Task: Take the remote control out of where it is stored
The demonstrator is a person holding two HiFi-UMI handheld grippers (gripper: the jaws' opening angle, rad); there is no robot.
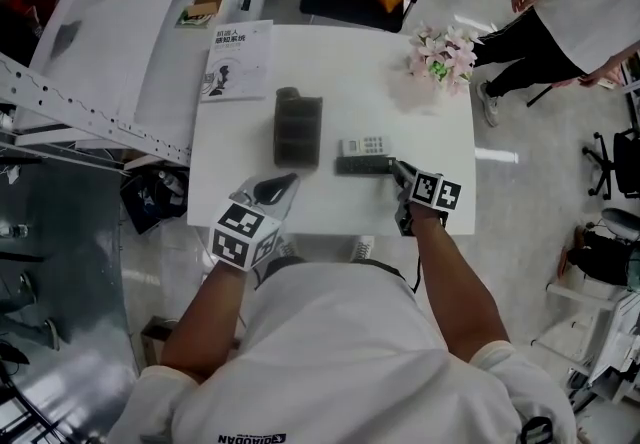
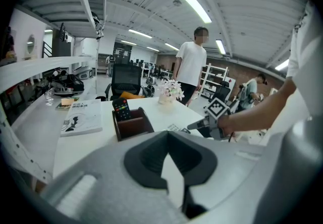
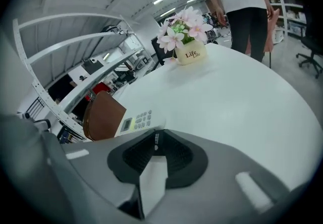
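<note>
Holder, head view: we see the brown holder (image 1: 298, 127) mid-table, with a white keypad unit (image 1: 364, 146) just right of it and a dark bar (image 1: 358, 165) along that unit's near edge.
Grippers, head view: the right gripper (image 1: 398, 170) has its tips at the dark bar's right end. The left gripper (image 1: 285, 182) hangs over the table's near edge.
Step, head view: we judge the remote is still stored. We should pinch its exposed top, pull straight up along the holder's wall, and steady the holder with the free gripper so it cannot tip.
Remote, left gripper view: the black remote (image 2: 121, 109) stands upright in the holder with its top above the rim. Only this view shows it; from above the holder's inside is merely dark.
Jaws, left gripper view: released and parted, with bare table between them.
Jaws, right gripper view: parted too, with white table showing between the pads and nothing clamped. The dark bar does not show here, so we cannot tell whether the tips touch it.
Holder, right gripper view: its brown wall on the far left hides the remote.
</note>
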